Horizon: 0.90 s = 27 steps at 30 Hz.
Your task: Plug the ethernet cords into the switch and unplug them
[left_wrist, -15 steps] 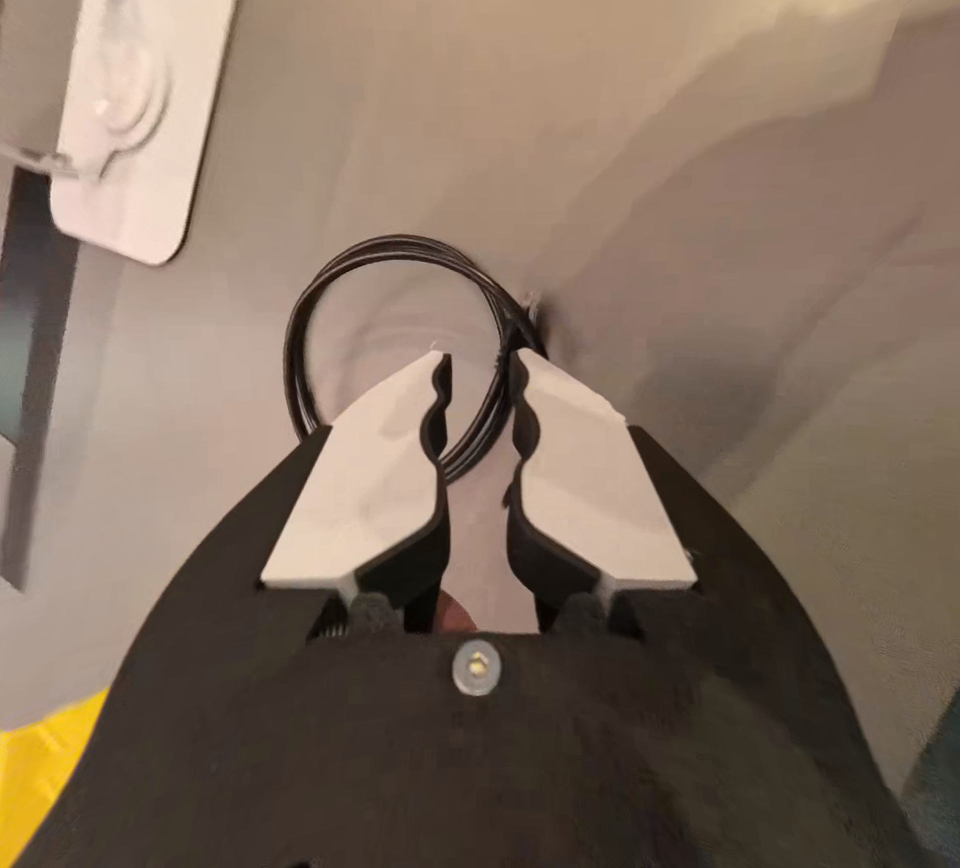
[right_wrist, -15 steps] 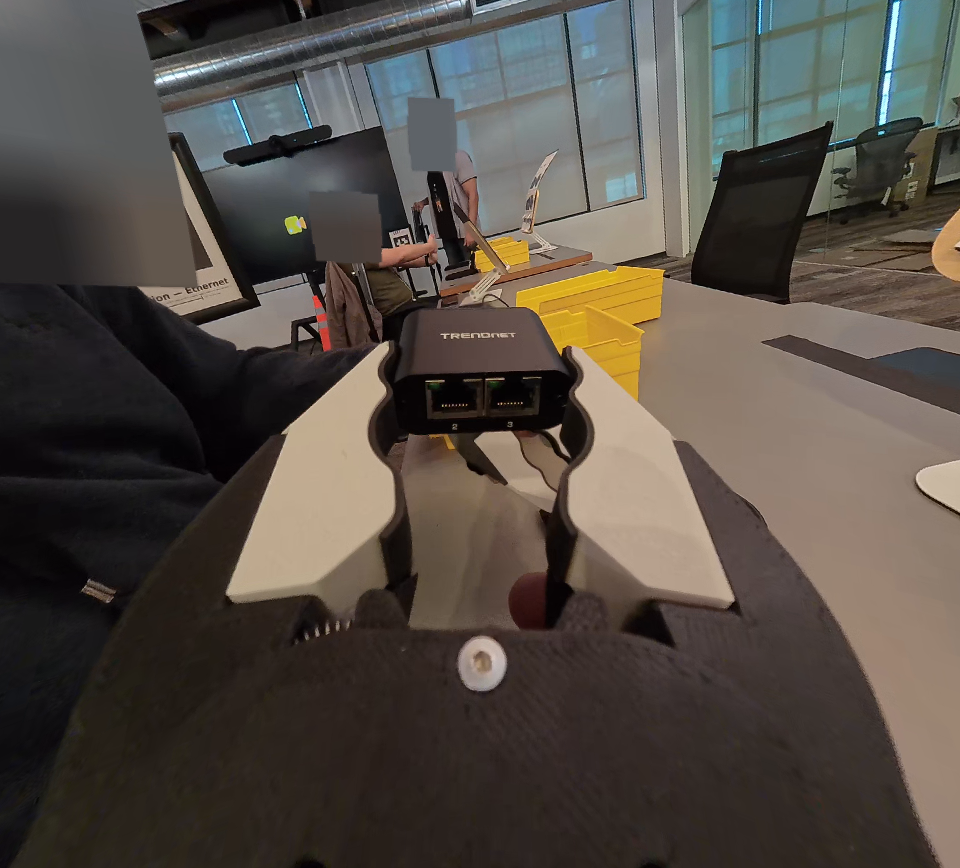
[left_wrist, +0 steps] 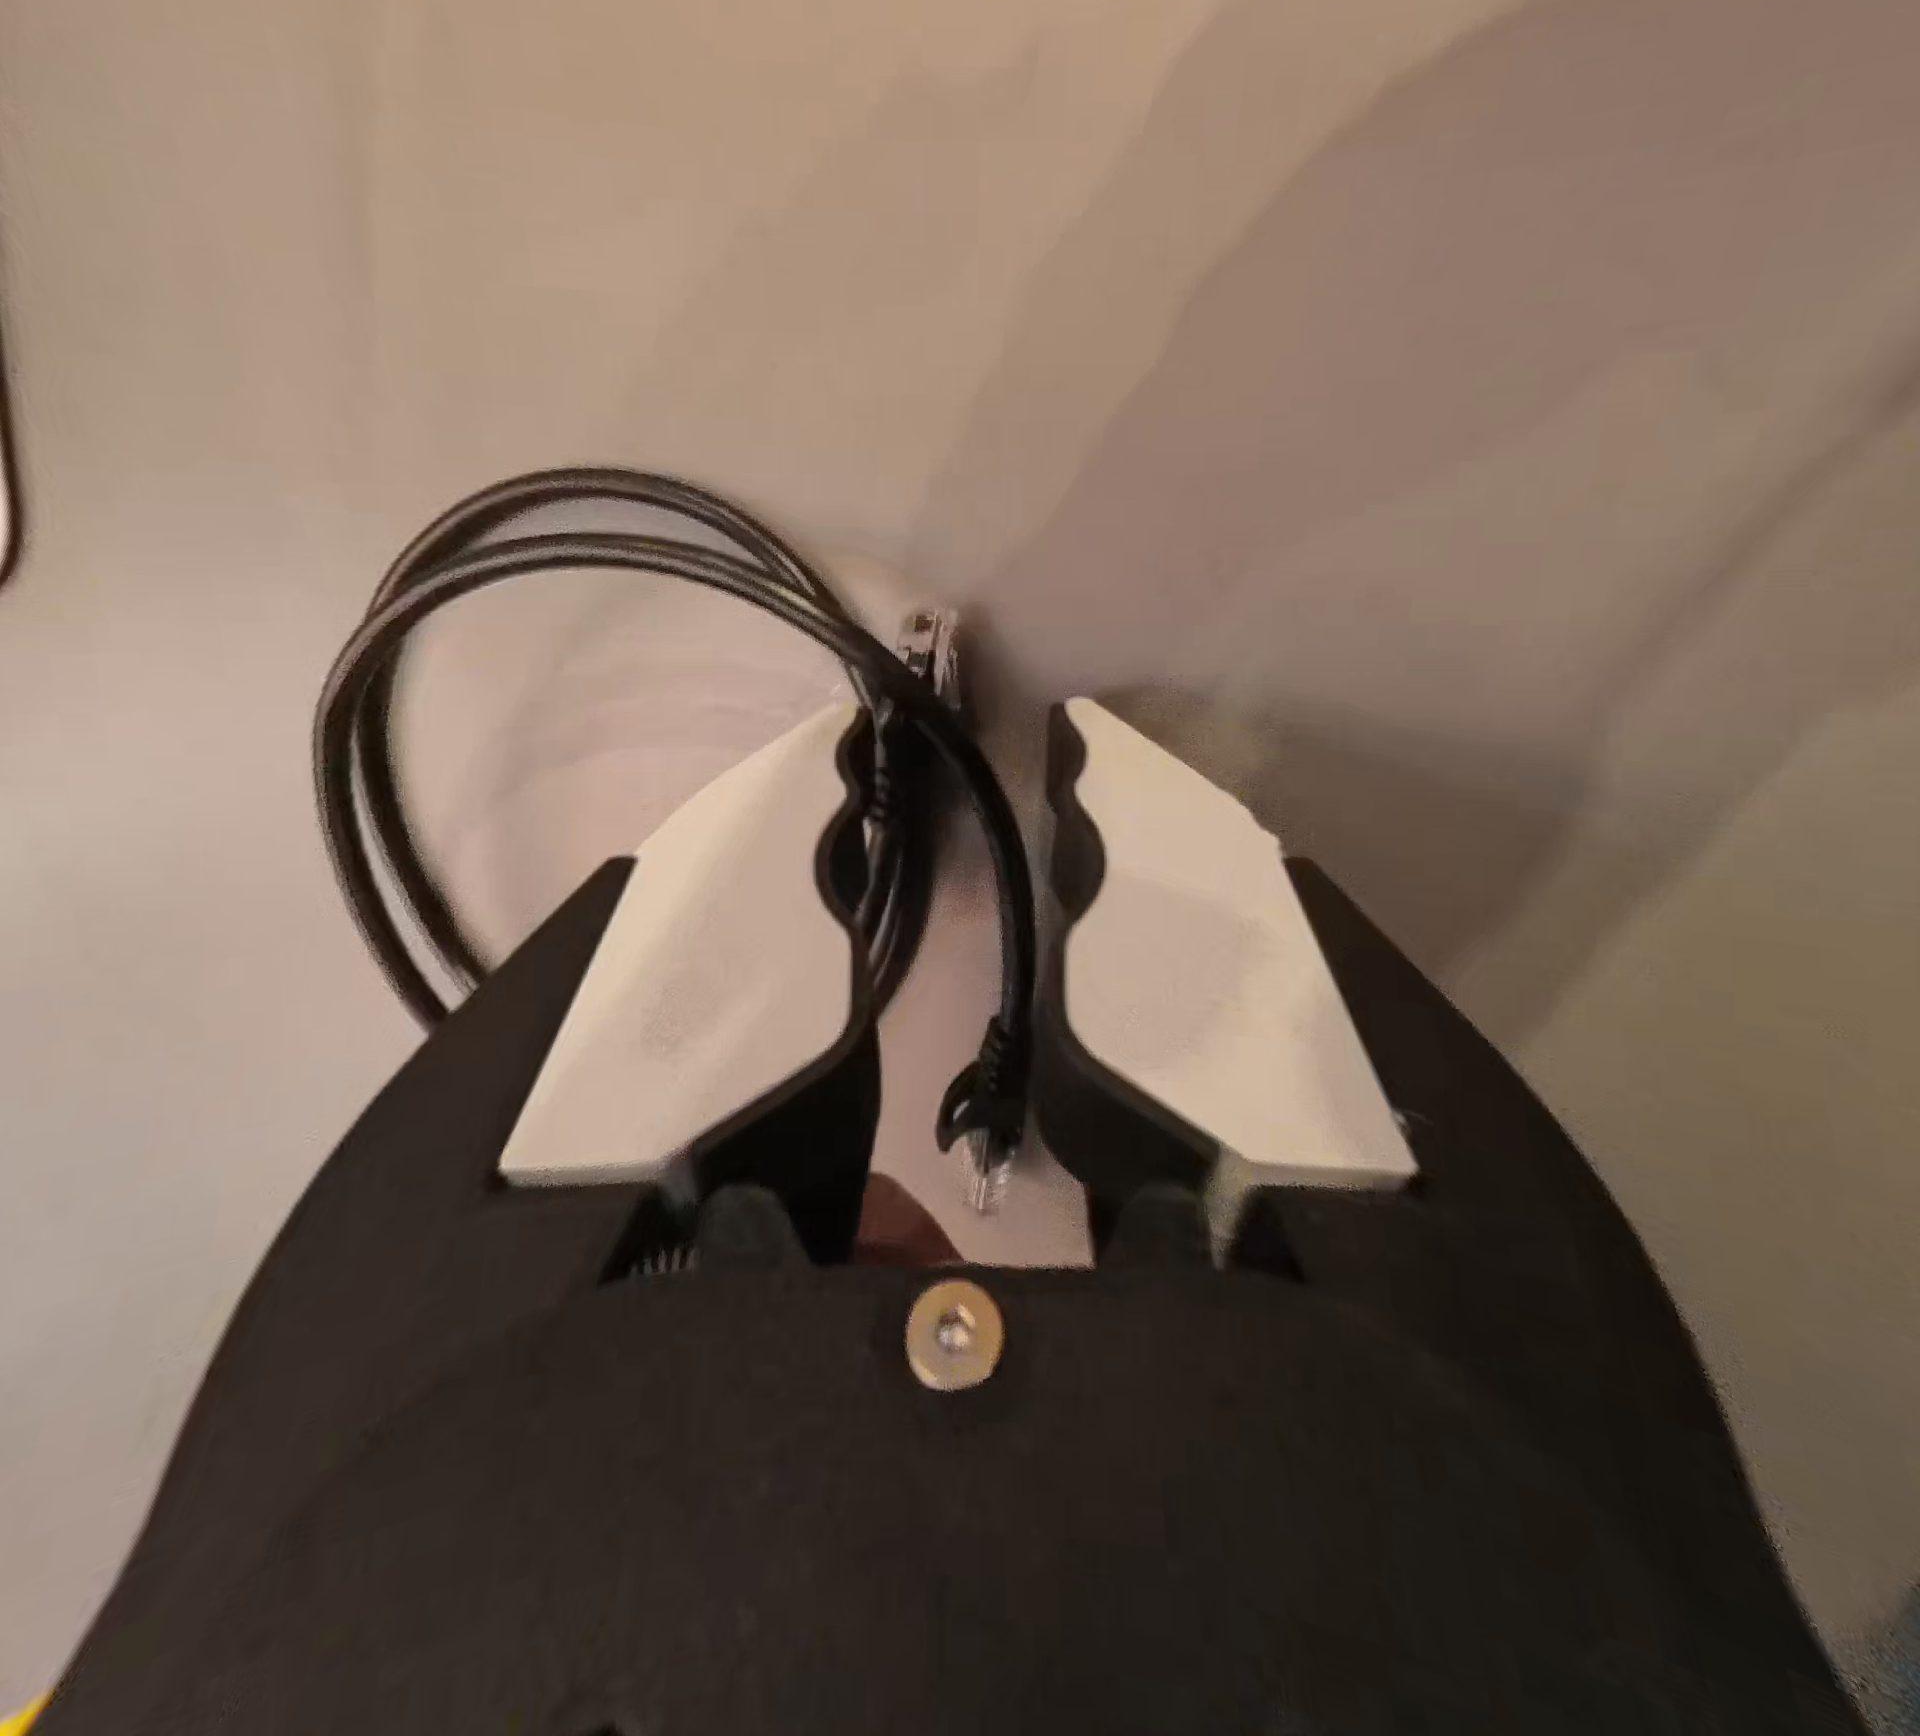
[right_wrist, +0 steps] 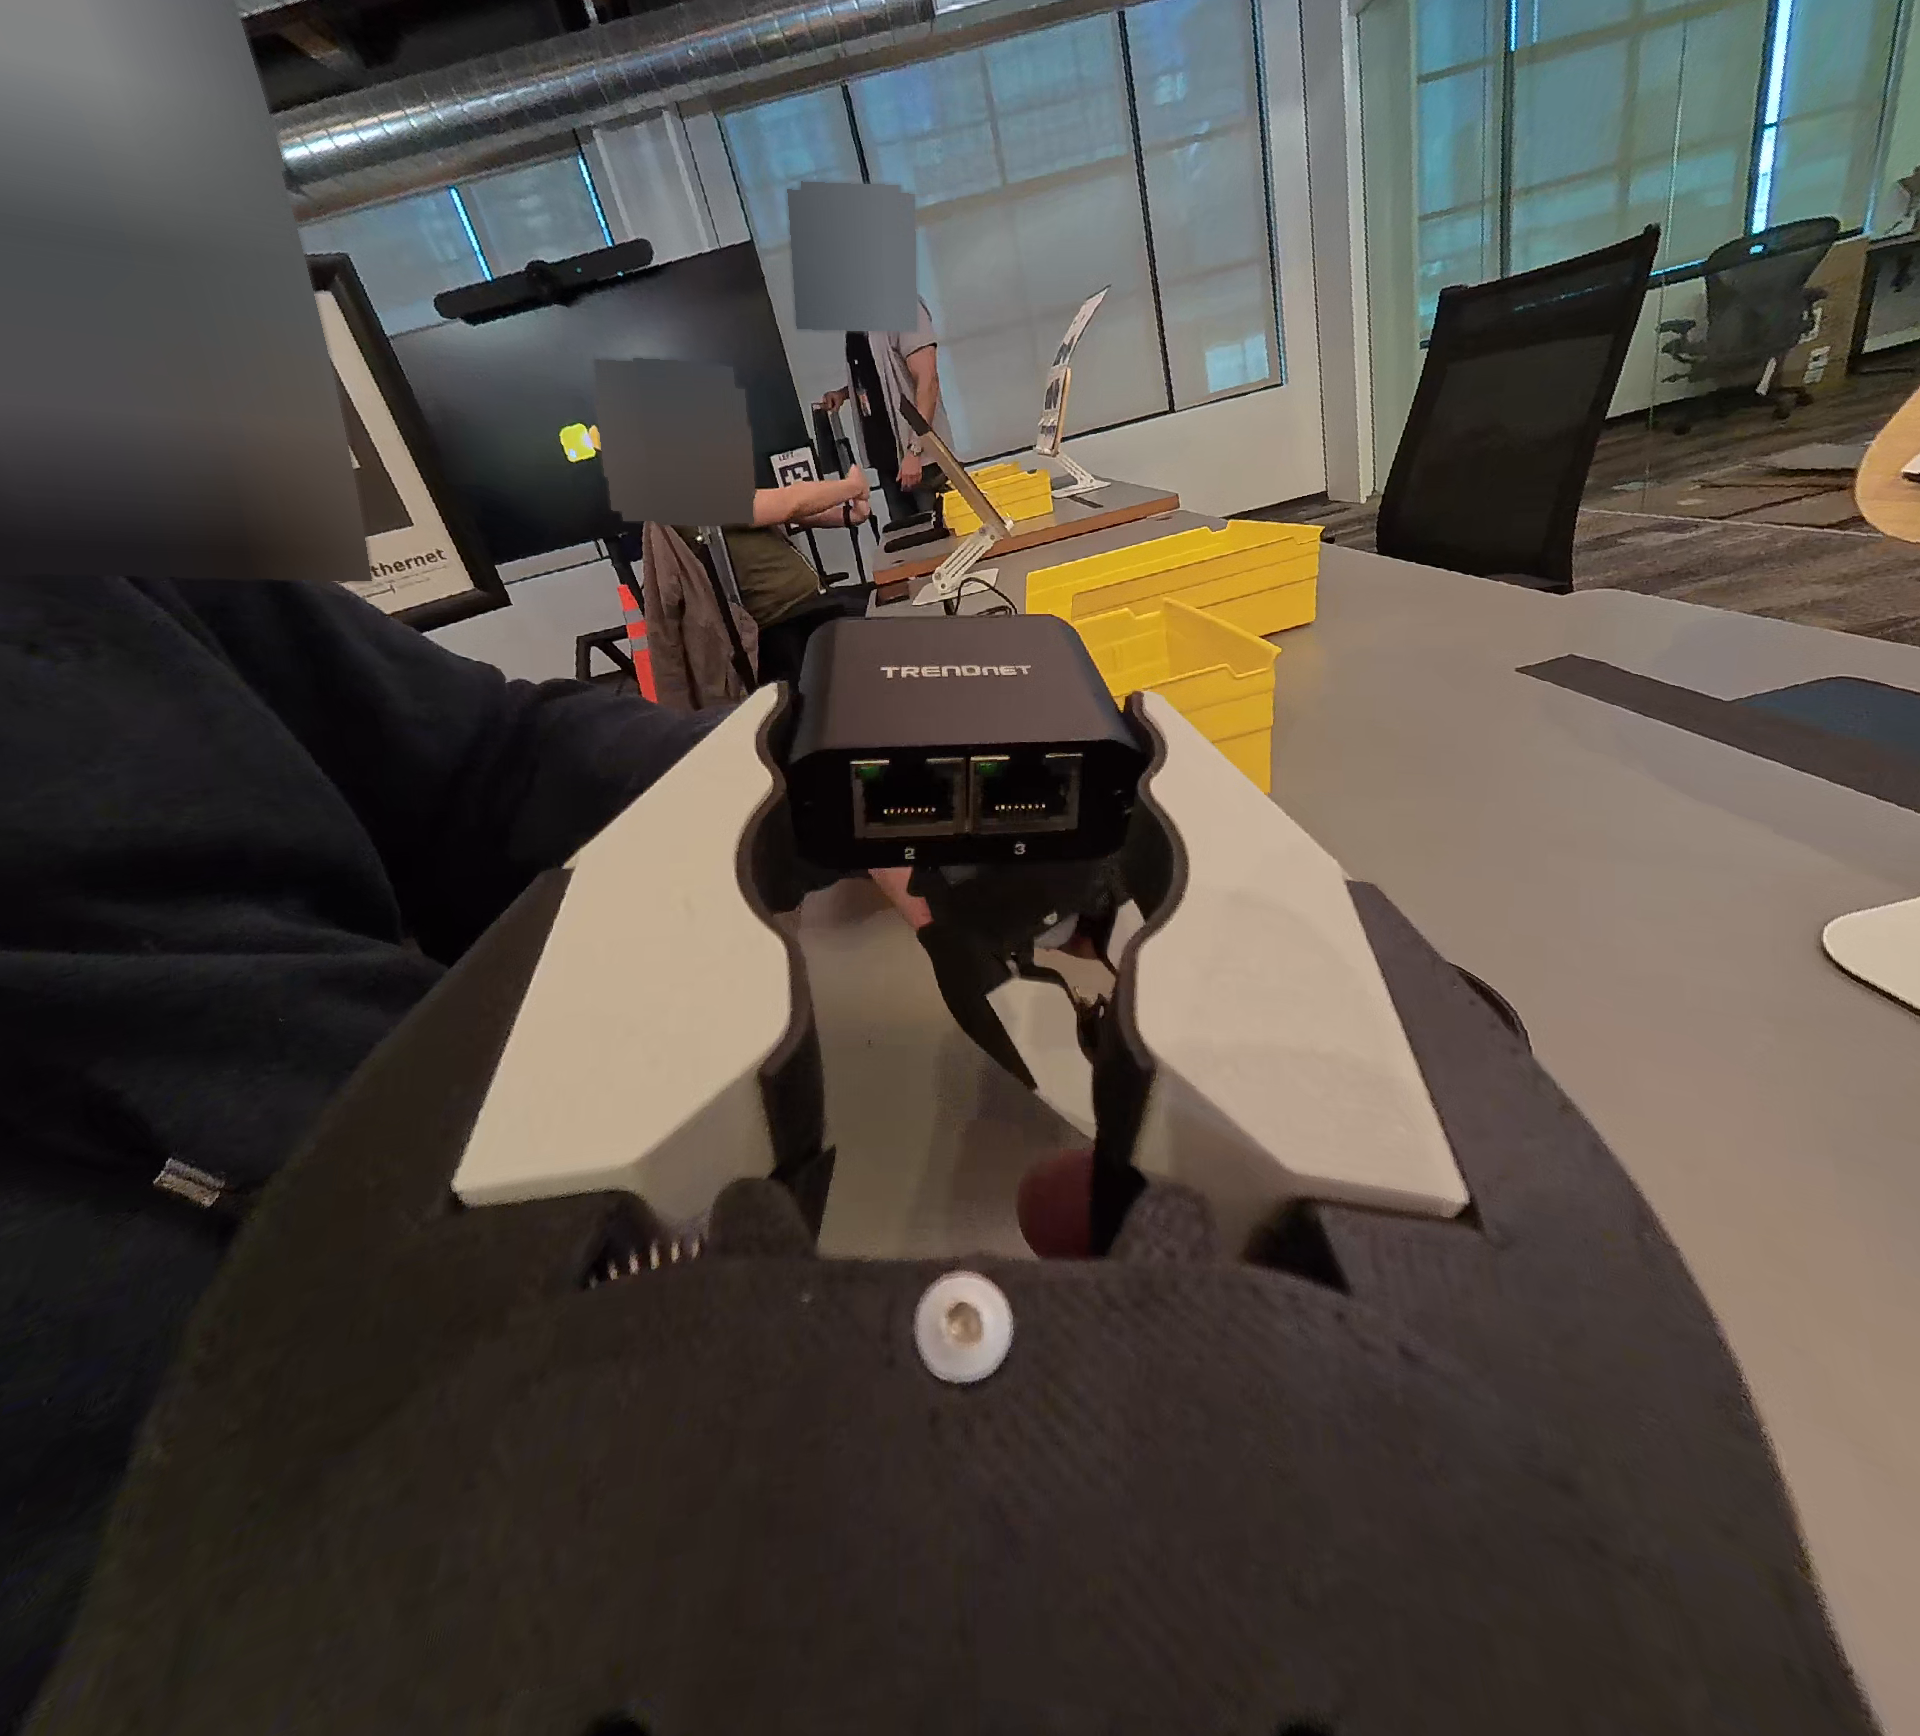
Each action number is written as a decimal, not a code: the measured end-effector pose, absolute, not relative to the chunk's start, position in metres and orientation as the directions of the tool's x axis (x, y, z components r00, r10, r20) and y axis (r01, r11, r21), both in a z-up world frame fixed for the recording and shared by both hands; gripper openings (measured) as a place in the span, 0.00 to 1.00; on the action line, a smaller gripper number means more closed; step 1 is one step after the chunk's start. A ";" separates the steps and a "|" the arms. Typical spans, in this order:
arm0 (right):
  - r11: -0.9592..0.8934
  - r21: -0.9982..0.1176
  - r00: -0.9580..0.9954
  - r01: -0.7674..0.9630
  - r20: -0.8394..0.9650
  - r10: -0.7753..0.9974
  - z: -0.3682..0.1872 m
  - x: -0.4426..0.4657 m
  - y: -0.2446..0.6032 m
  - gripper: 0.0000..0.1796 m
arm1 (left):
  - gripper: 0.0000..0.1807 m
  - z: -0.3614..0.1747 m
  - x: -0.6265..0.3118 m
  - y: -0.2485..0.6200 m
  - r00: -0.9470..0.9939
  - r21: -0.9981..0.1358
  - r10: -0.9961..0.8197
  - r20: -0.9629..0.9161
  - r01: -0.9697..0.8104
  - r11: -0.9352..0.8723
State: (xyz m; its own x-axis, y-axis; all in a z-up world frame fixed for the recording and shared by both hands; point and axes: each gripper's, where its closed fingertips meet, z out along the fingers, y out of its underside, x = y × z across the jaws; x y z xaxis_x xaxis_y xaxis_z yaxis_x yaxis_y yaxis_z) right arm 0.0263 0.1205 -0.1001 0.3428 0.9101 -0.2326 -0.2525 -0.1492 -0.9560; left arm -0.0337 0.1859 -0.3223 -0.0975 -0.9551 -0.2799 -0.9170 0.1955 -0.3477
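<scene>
Left wrist view, aimed down at grey table (left_wrist: 1039,232). Left gripper (left_wrist: 956,720) over a coiled black cord (left_wrist: 353,751), jaws apart with a clear gap, gripping nothing. Coil loops out to the left of the left finger (left_wrist: 707,938), then passes between the fingers. One strand lies close against the left finger's inner edge; contact not certain. One clear plug (left_wrist: 930,647) just past the fingertips. Second plug (left_wrist: 987,1167) with black boot deep in the gap, near the gripper body, nearer the right finger. View slightly blurred.

Right wrist view, looking level across table (right_wrist: 1558,855). Right gripper (right_wrist: 956,710) clamped on a small black switch (right_wrist: 956,730), one finger on each side wall. Switch held off the table, level, two ports (right_wrist: 966,793) facing the camera, both empty. Small green spot at the top corner of each port. Below the switch, part of the other gripper (right_wrist: 997,980) showing dark and unclear.

Yellow bins (right_wrist: 1174,606) on table behind the switch. Dark sleeve (right_wrist: 260,803) filling the left side. Black chair (right_wrist: 1507,439) at far table edge. White pad (right_wrist: 1881,948) at right edge. Two people in the background near a dark screen (right_wrist: 520,419).
</scene>
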 end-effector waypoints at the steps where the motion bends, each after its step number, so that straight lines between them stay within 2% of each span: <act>1: -0.147 -0.957 0.345 -0.250 -0.230 0.910 -0.100 0.026 0.120 0.34 | 0.10 -0.324 -0.034 0.186 -0.104 -0.338 -0.954 -0.281 -0.920 0.199; 4: -0.142 -0.956 0.349 -0.256 -0.229 0.909 -0.098 0.029 0.120 0.34 | 0.08 -0.324 -0.037 0.176 -0.291 -0.252 -0.898 -0.330 -0.890 0.381; 8: -0.146 -0.953 0.343 -0.264 -0.234 0.910 -0.098 0.029 0.120 0.34 | 0.08 -0.324 -0.056 0.147 -0.633 -0.084 -0.695 -0.342 -0.716 0.693; 10: -0.144 -0.956 0.342 -0.257 -0.229 0.911 -0.099 0.028 0.119 0.34 | 0.09 -0.323 -0.074 0.141 -0.712 -0.011 -0.622 -0.325 -0.655 0.755; 12: -0.140 -0.956 0.342 -0.256 -0.225 0.912 -0.098 0.028 0.119 0.34 | 0.23 -0.321 -0.095 0.140 -0.718 0.034 -0.630 -0.296 -0.667 0.745; 13: -0.137 -0.957 0.343 -0.257 -0.223 0.912 -0.097 0.029 0.119 0.34 | 0.27 -0.317 -0.102 0.138 -0.676 0.006 -0.683 -0.276 -0.712 0.702; 15: -0.134 -0.955 0.342 -0.263 -0.222 0.913 -0.095 0.030 0.119 0.34 | 0.28 -0.303 -0.107 0.139 -0.509 -0.098 -0.805 -0.304 -0.824 0.558; 16: -0.134 -0.955 0.341 -0.265 -0.223 0.913 -0.095 0.030 0.119 0.34 | 0.29 -0.295 -0.109 0.144 -0.381 -0.154 -0.864 -0.330 -0.881 0.448; 18: -0.137 -0.954 0.340 -0.266 -0.226 0.913 -0.095 0.030 0.120 0.34 | 0.29 -0.285 -0.124 0.156 -0.023 -0.253 -0.945 -0.326 -0.961 0.110; 20: -0.142 -0.953 0.337 -0.269 -0.231 0.913 -0.096 0.029 0.120 0.34 | 0.31 -0.281 -0.132 0.151 0.311 -0.415 -0.930 -0.196 -0.886 -0.208; 22: -0.143 -0.952 0.333 -0.271 -0.232 0.914 -0.097 0.029 0.120 0.34 | 0.32 -0.283 -0.133 0.145 0.533 -0.532 -0.846 -0.035 -0.726 -0.435; 23: -0.144 -0.951 0.330 -0.274 -0.234 0.915 -0.096 0.029 0.120 0.34 | 0.32 -0.288 -0.136 0.146 0.600 -0.555 -0.800 0.002 -0.665 -0.500; 24: -0.144 -0.950 0.327 -0.277 -0.234 0.916 -0.096 0.028 0.120 0.34 | 0.38 -0.295 -0.136 0.147 0.649 -0.561 -0.760 0.035 -0.617 -0.552; 25: -0.144 -0.950 0.323 -0.278 -0.234 0.917 -0.095 0.028 0.120 0.34 | 0.40 -0.299 -0.132 0.147 0.679 -0.572 -0.730 0.075 -0.571 -0.589; 27: -0.144 -0.951 0.320 -0.274 -0.231 0.919 -0.095 0.026 0.119 0.34 | 0.39 -0.306 -0.125 0.152 0.714 -0.583 -0.693 0.102 -0.521 -0.623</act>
